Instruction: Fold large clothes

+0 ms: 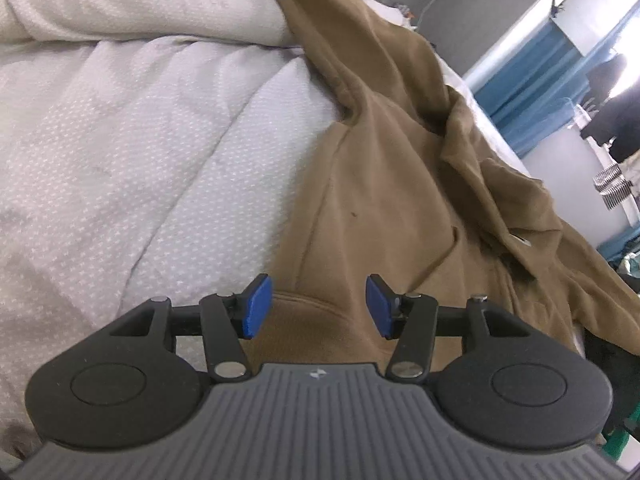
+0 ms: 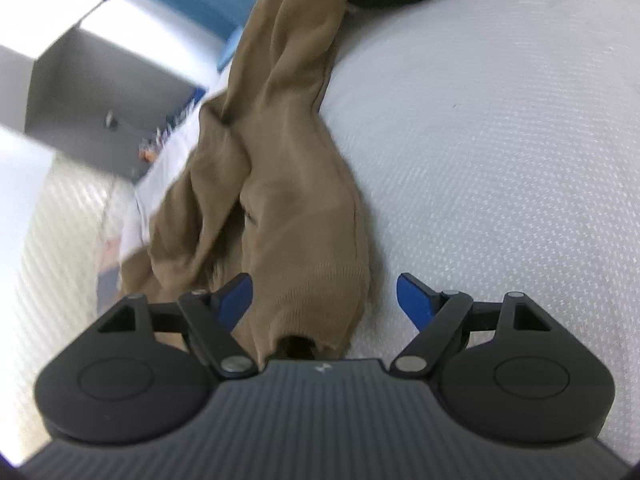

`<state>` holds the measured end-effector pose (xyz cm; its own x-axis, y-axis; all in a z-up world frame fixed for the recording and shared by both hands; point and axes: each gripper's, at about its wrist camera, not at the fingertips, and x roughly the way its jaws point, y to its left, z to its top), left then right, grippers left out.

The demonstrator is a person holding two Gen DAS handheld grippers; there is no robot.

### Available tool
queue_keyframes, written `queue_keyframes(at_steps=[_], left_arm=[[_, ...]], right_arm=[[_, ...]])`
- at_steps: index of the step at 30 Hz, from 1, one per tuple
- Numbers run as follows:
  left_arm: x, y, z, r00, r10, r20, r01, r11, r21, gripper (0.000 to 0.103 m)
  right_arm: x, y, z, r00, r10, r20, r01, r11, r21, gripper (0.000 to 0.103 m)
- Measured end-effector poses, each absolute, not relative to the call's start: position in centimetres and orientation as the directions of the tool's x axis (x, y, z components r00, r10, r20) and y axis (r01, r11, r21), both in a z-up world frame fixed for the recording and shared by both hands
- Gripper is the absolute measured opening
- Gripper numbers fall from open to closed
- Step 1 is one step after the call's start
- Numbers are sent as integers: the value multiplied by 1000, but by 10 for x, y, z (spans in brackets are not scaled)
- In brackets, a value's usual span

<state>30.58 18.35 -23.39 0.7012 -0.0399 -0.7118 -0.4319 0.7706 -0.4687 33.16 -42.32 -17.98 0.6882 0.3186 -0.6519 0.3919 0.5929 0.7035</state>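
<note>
Across the white quilted bed (image 1: pixel 140 152) a tan garment (image 1: pixel 400 200) lies rumpled, far part bunched, sleeve cuff (image 2: pixel 320 292) stretched near. Left gripper (image 1: pixel 319 306) fingers part-open, empty; right gripper (image 2: pixel 324 300) fingers wide, straddling cuff, not pinching. Folding looks barely started.

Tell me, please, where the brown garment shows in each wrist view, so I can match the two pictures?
Left wrist: the brown garment runs from top centre down the right half to between the open left gripper pads.
Right wrist: it runs from top centre down to a ribbed cuff between the open right gripper pads.
Shared landmark: the white dotted bedcover under it.
</note>
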Motion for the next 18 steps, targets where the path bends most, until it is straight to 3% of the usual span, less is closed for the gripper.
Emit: queue_keyframes(at_steps=[4,11,16,18], left_arm=[[311,185,-245,674,-26,-738,-469,757,-455,61],[315,189,-259,669,-36,-742,-488,731,-476,61],[316,189,-261,667,-52,-743,-484,728,-486,47],[313,189,-259,678,-59,-732,-474,726,-498,37]], right_arm=[[345,-417,-185,682,320,-658,398,592,701,86],[407,-379,-220,551,292,-782,390,738,550,84],[421,-371,-246,478,418,-773,370,702,608,83],[423,-363,-244,462,411,-786,337,738,584,62]])
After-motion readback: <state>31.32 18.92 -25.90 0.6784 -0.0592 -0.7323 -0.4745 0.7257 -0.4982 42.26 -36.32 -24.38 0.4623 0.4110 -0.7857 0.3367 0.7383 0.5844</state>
